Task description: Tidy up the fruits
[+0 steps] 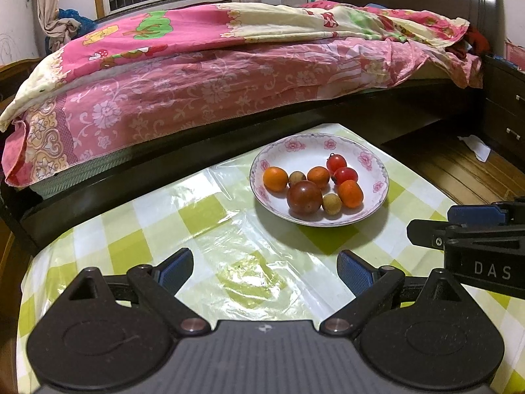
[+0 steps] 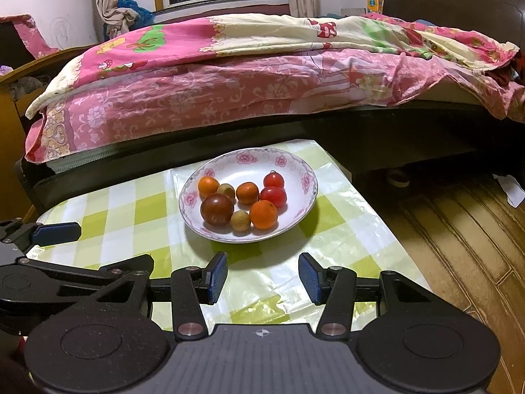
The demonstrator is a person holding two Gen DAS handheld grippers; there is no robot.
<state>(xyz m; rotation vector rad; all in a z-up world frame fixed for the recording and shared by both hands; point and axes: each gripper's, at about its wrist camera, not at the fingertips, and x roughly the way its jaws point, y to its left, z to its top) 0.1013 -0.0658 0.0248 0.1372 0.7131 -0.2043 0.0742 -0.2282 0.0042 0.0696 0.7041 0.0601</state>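
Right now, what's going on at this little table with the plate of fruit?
A person holds a two-fingered tool in each hand over the checked table. Both the left tool and the right tool are open and empty, short of the flowered plate. All the fruit already sits on the plate: small oranges, red tomatoes, a dark round fruit and two little brown ones.

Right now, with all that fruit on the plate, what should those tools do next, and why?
Probably ease the right tool forward to the plate. Its jaws stand open and empty, short of the rim, and the nearest orange fruit lies almost straight ahead.
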